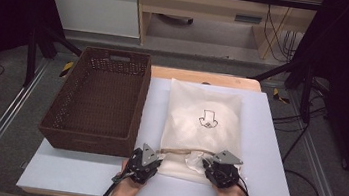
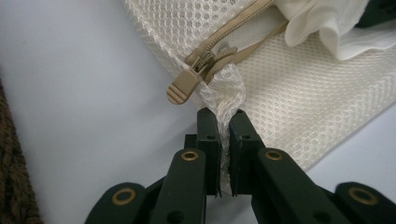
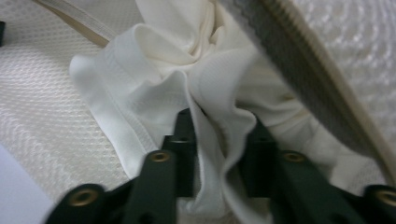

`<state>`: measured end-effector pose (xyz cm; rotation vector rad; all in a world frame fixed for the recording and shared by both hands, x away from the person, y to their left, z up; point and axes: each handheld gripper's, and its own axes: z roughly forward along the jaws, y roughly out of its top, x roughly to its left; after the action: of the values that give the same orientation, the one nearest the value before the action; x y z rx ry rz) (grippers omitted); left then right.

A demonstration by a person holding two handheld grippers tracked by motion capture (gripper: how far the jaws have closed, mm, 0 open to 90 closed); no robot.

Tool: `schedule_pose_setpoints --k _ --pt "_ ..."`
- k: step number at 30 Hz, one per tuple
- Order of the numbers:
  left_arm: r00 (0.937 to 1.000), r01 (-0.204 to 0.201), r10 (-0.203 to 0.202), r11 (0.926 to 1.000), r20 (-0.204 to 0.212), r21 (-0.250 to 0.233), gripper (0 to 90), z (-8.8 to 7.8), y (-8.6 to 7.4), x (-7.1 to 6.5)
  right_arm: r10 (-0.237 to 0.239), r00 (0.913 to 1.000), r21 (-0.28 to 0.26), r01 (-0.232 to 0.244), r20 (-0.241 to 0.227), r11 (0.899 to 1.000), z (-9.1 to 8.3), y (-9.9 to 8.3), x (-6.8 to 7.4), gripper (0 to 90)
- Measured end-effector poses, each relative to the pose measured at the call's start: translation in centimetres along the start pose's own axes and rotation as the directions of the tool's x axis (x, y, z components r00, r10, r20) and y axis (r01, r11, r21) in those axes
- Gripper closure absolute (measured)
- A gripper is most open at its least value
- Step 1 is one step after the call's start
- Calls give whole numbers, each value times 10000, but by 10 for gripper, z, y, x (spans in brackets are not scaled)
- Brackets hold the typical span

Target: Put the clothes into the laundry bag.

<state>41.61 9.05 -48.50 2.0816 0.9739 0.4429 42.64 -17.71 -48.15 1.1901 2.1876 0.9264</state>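
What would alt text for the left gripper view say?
The left gripper is shut on a corner of a cream mesh bag, just below its tan zipper pull. White cloth spills from the open zipper at the top right, and the bag lies on a pale table.

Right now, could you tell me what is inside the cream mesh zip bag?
White folded cloth spills from the open tan zipper of the cream mesh zip bag. The mesh covers whatever lies deeper.
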Motion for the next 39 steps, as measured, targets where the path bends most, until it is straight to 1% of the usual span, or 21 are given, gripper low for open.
schedule_pose_setpoints --k 1,3,4,7,10,12,14,17,20,22,23,25,26,28,29,30,31,32,35,37,39 --pt "10000 -74 74 10000 36 13 845 -2 0 -1 -51 9999 62 52 -136 10000 0 3 -1 835" --pt "9998 -170 170 9999 118 -2 845 -4 0 -3 -45 9998 220 50 -203 9997 1 10 -3 851" --pt "9997 -232 232 9997 117 -11 845 -5 -1 -3 -160 9996 215 165 -231 9996 2 14 -4 854" --pt "9995 -280 279 9996 170 95 844 -4 -3 -1 -404 9992 217 404 -9 9989 2 27 -1 852" --pt "9995 -267 265 9996 185 135 844 -4 -3 0 -218 9997 -107 219 117 9997 7 40 -3 851" --pt "9993 -288 285 9995 234 140 844 -4 -4 1 54 10000 -167 -53 80 9998 11 48 -5 851" --pt "9993 -285 282 9995 258 123 845 -4 -4 1 15 9998 -506 -4 212 9987 15 53 -8 850" --pt "9989 -394 389 9991 258 169 844 -4 -4 1 177 9983 -784 -132 562 9968 30 55 -14 851" --pt "9988 -391 387 9991 294 149 844 -4 -4 2 169 9929 -842 -70 1179 9964 53 46 -19 849" --pt "9989 -357 355 9993 316 79 844 -4 -5 2 16 9864 -907 135 1643 9958 61 45 -18 845" --pt "9988 -373 371 9993 323 65 843 -4 -5 2 -102 9845 -919 267 1752 9954 62 46 -16 841" --pt "9988 -380 378 9993 325 55 842 -4 -5 2 -90 9868 -944 245 1617 9952 61 45 -17 808" --pt "9987 -387 385 9992 319 48 841 -4 -5 2 39 9897 -881 89 1432 9961 58 45 -17 772" --pt "9988 -382 380 9993 323 47 839 -4 -5 2 69 9943 -695 5 1062 9976 50 46 -16 660" --pt "9988 -351 349 9994 336 47 838 -3 -5 2 -23 9954 -646 85 956 9979 45 46 -14 608" --pt "9989 -333 331 9994 339 41 837 -3 -5 2 -321 9938 -709 398 1062 9967 37 46 -11 545" --pt "9989 -321 319 9995 348 47 837 -3 -5 2 -489 9925 -819 582 1122 9949 31 46 -9 503" --pt "9989 -328 326 9995 344 44 836 -3 -5 2 -593 9927 -1091 708 1053 9915 23 44 -6 470" --pt "9988 -382 381 9993 320 46 834 -3 -5 2 -509 9976 -1355 568 469 9891 1 40 -2 419" --pt "9988 -388 386 9992 316 48 833 -3 -5 2 -353 9993 -1455 372 160 9887 -6 36 1 436" --pt "9988 -361 360 9993 325 43 832 -3 -5 2 -298 9995 -1422 306 83 9894 -6 34 5 473"
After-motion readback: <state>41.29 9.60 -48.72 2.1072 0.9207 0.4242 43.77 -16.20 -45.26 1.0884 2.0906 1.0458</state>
